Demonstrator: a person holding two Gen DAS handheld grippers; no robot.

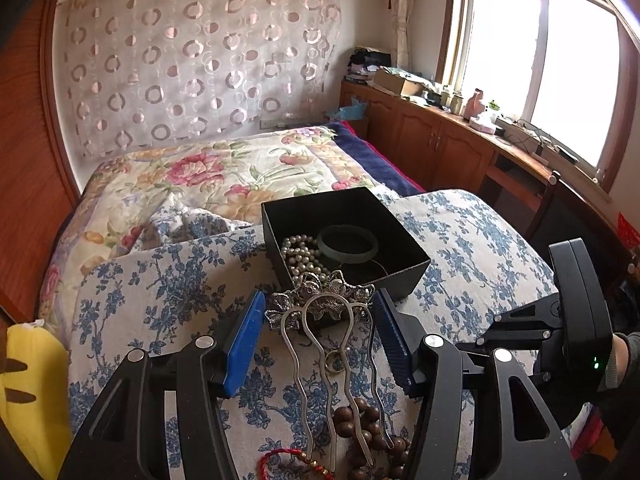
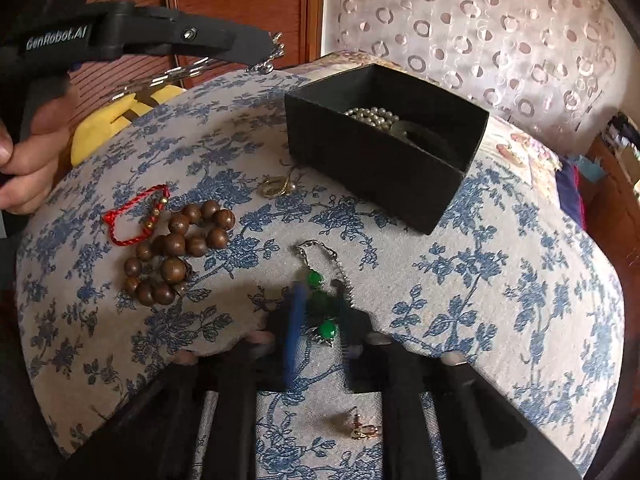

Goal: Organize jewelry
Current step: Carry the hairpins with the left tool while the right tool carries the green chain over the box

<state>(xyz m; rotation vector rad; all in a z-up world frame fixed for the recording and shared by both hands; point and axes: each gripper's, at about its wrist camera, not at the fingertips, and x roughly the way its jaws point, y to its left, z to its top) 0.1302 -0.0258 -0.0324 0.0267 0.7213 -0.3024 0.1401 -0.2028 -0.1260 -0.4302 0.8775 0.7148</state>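
Note:
My left gripper (image 1: 320, 316) is shut on a silver hair fork (image 1: 320, 320) with a flower-shaped head, held in the air just short of the black box (image 1: 348, 236). The box holds a pearl necklace (image 1: 302, 254) and a green bangle (image 1: 348, 242). In the right wrist view my right gripper (image 2: 320, 312) is low over a green-stone silver chain bracelet (image 2: 320, 300), jaws partly open around it; the view is blurred. The left gripper (image 2: 256, 56) shows at top left with the hair fork. A wooden bead bracelet (image 2: 176, 252), a red cord bracelet (image 2: 136, 216) and a gold ring (image 2: 276, 188) lie on the cushion.
Everything rests on a blue-flowered cushion (image 2: 500, 300) on a bed with a floral quilt (image 1: 224, 172). The black box (image 2: 380, 148) sits at the cushion's far side. A small gold earring (image 2: 364, 428) lies near the right gripper's base. A yellow soft toy (image 1: 32, 392) is at the left.

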